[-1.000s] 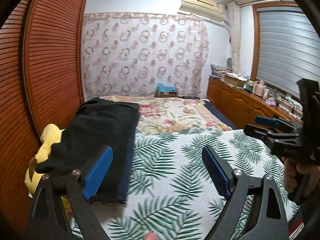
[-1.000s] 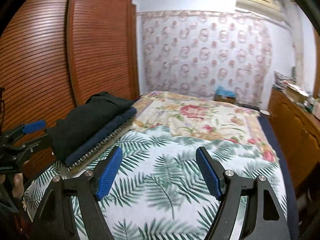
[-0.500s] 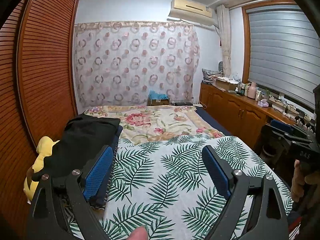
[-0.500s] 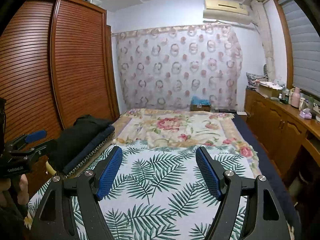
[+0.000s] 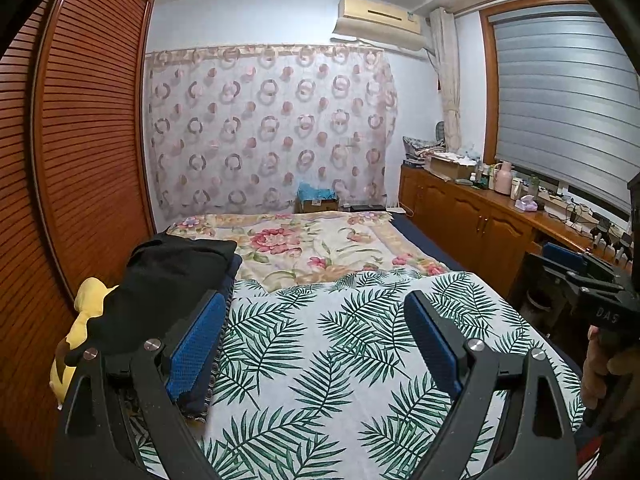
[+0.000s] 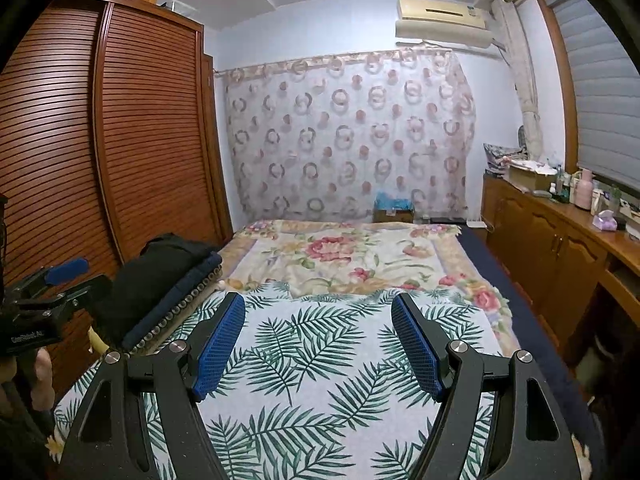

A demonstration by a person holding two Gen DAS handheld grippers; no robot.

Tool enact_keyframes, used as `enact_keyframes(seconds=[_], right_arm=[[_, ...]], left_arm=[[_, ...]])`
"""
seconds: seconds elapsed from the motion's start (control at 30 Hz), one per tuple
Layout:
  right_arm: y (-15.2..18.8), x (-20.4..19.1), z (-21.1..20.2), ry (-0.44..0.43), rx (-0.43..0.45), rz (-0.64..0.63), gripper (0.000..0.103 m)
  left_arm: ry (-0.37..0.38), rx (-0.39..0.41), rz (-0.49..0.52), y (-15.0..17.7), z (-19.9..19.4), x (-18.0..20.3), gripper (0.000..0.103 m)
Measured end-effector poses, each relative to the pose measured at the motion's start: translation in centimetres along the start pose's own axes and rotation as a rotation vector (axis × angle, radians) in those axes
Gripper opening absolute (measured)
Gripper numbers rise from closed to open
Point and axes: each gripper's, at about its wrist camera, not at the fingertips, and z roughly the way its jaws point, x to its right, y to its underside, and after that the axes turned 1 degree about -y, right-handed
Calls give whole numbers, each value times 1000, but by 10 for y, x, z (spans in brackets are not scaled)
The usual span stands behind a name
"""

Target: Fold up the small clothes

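A folded black garment (image 5: 168, 280) lies on a dark blue pad (image 5: 228, 276) at the left edge of the bed; it also shows in the right wrist view (image 6: 160, 272). My left gripper (image 5: 316, 320) is open and empty, held above the palm-leaf sheet (image 5: 320, 360), just right of the garment. My right gripper (image 6: 318, 320) is open and empty above the same sheet (image 6: 320, 360). Each gripper shows at the edge of the other's view: the right one (image 5: 576, 268) and the left one (image 6: 60, 280).
A yellow plush toy (image 5: 86, 320) lies beside the black garment against the wooden wardrobe (image 5: 80, 140). A floral blanket (image 5: 312, 248) covers the far half of the bed. A wooden cabinet (image 5: 480, 220) with clutter runs along the right wall.
Both grippers have risen and tilted up, so more of the room and ceiling shows. The black garment has not moved. Both jaws stay open.
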Motion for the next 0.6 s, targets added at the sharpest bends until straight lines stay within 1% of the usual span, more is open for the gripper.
enact_keyframes(seconds=[0.27, 0.6], right_arm=[[-3, 6, -13, 5, -4, -4, 77], [-4, 11, -20, 1, -6, -6, 77]], left_arm=[[-7, 1, 0, 1, 0, -1, 91], [-10, 4, 2, 3, 0, -2, 91]])
